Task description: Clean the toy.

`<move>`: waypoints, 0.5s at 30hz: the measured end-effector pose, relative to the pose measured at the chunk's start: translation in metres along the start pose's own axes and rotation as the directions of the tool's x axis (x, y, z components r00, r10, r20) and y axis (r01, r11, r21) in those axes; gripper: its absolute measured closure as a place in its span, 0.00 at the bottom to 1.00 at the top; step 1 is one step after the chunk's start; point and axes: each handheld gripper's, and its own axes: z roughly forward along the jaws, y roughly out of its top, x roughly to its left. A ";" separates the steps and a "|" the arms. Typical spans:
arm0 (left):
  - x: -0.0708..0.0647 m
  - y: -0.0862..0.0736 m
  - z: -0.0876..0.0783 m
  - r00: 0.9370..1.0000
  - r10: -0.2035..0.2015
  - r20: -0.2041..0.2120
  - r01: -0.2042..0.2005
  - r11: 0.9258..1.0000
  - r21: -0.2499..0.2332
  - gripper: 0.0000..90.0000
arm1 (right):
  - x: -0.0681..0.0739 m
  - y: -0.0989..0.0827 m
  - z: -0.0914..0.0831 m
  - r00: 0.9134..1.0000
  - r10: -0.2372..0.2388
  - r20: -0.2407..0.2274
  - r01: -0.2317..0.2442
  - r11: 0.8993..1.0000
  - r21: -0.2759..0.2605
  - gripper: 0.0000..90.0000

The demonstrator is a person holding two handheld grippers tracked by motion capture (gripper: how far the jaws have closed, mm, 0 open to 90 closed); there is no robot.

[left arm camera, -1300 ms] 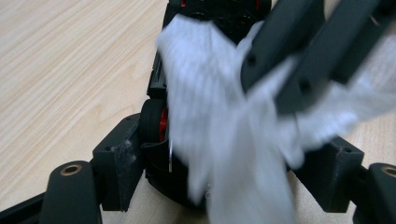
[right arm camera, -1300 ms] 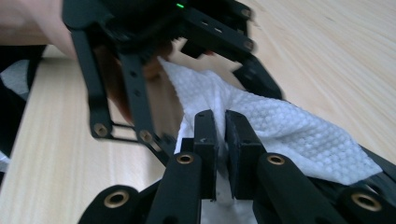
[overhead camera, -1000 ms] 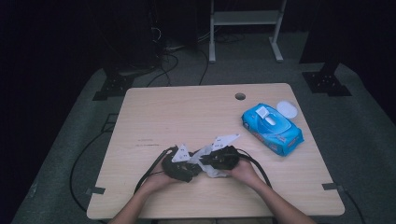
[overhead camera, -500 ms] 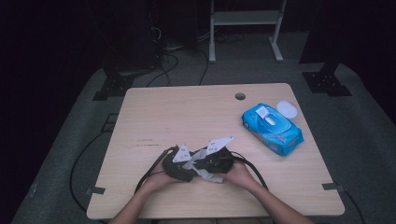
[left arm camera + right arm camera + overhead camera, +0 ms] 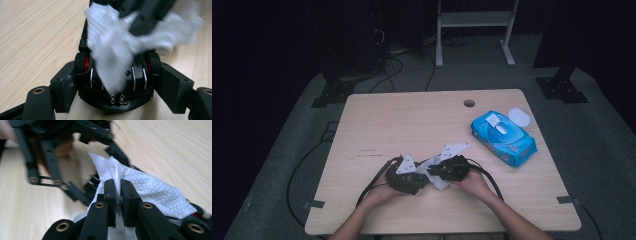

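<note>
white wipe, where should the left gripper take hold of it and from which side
Probably the loose end of the white wipe, away from the fold that the right gripper has pinched between its shut jaws. That end hangs free and crumpled between the two hands, thin enough for a pinch. The left gripper, jaws apart, could close on it from its own side, opposite the right one.

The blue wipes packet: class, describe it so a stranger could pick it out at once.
Start at the wooden table and go to its far right part, beyond the person's right hand. There lies the blue wipes packet, flat and askew. Unlike the small white lid beside it, it is bright blue with a white flap on top.
</note>
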 end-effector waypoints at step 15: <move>-0.001 0.001 0.000 1.000 0.002 -0.008 -0.002 1.000 -0.008 0.27 | -0.015 0.018 0.016 0.997 0.047 0.065 -0.046 0.999 -0.016 0.92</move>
